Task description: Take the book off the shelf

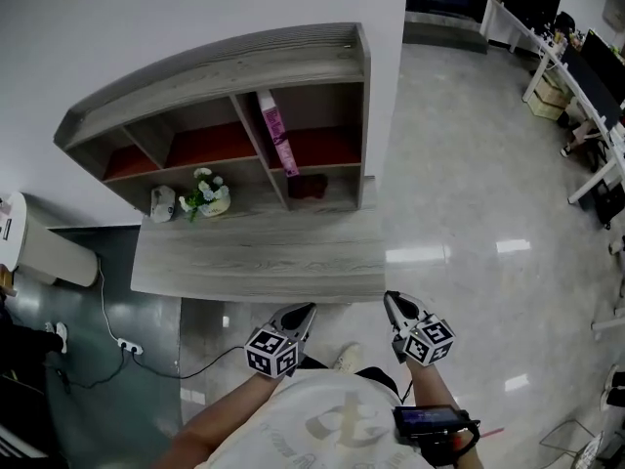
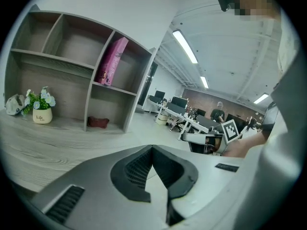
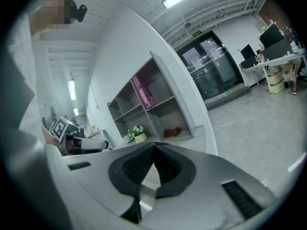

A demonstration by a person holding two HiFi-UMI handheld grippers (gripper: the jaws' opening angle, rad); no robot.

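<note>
Pink slim glossy book (image 1: 276, 130) stands against the divider in the upper right compartment of the grey wood-grain shelf unit (image 1: 244, 57), which rests on a matching grey tabletop (image 1: 264, 262). Both the left gripper (image 1: 311, 308) and the right gripper (image 1: 389, 298) hover at the table's near edge, well apart from the book, ribbed black pads pressed together on nothing. One gripper would probably do best to spread its jaws early, pinch the thin exposed edge squarely, and draw it straight out along the smooth divider.
</note>
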